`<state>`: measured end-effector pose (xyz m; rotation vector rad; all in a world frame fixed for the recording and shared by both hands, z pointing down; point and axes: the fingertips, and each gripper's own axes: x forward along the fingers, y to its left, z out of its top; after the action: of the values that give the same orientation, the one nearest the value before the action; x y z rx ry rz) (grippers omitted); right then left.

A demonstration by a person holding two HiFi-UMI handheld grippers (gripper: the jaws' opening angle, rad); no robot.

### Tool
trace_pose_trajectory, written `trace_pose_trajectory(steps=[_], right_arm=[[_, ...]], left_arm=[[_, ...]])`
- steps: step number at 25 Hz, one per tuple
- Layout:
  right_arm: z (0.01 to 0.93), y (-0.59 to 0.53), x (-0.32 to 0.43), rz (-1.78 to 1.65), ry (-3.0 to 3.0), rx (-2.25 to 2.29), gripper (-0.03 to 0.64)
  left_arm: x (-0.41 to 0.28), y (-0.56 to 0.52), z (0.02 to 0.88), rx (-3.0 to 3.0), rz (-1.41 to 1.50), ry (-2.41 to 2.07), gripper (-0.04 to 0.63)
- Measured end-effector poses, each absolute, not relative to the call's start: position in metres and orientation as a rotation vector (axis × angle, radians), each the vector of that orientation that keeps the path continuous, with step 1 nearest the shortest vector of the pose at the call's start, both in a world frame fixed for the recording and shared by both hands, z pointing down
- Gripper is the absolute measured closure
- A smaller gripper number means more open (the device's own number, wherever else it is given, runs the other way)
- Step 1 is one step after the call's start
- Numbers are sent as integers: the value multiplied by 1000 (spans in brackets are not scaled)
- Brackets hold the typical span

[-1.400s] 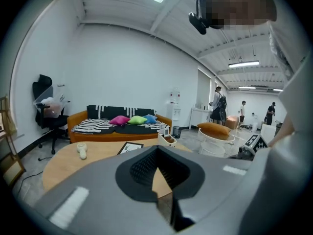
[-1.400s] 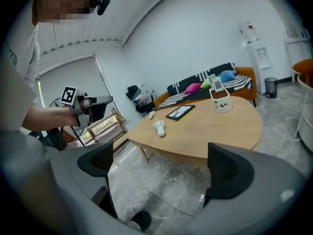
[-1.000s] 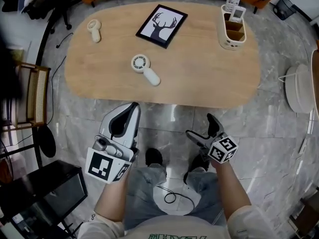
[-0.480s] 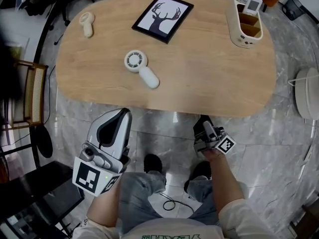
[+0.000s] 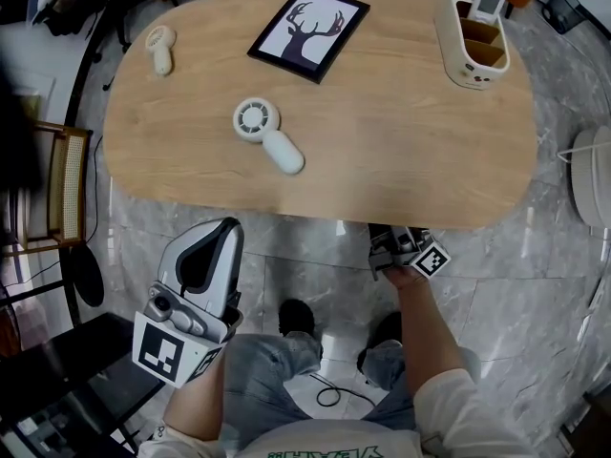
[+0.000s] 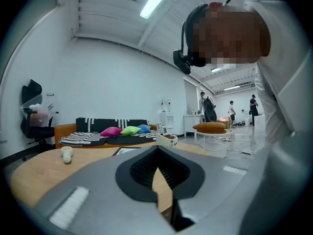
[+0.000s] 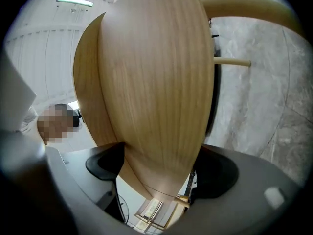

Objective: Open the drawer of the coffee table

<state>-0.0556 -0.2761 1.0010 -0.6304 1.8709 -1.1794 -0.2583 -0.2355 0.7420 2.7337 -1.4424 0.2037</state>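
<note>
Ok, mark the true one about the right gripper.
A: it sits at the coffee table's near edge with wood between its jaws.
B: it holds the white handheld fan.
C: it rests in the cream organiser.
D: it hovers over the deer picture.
A: the right gripper is tucked against the near edge of the coffee table, and the right gripper view shows the table's wood between its jaws, which have just been closing.

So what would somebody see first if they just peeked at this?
The big oval wooden table fills the middle, with a black deer picture at its far side and a white hand fan nearer. At its near edge, the right gripper has the table's edge between its fingers, which have just been closing.
</note>
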Motion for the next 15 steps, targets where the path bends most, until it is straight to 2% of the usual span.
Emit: trace_pose_trajectory(steps=[15], right_arm=[[1002,-226,-59,-1223,1851,-577,191]], left_arm=[[-255,-226,743,2723,207,-1403,597]])
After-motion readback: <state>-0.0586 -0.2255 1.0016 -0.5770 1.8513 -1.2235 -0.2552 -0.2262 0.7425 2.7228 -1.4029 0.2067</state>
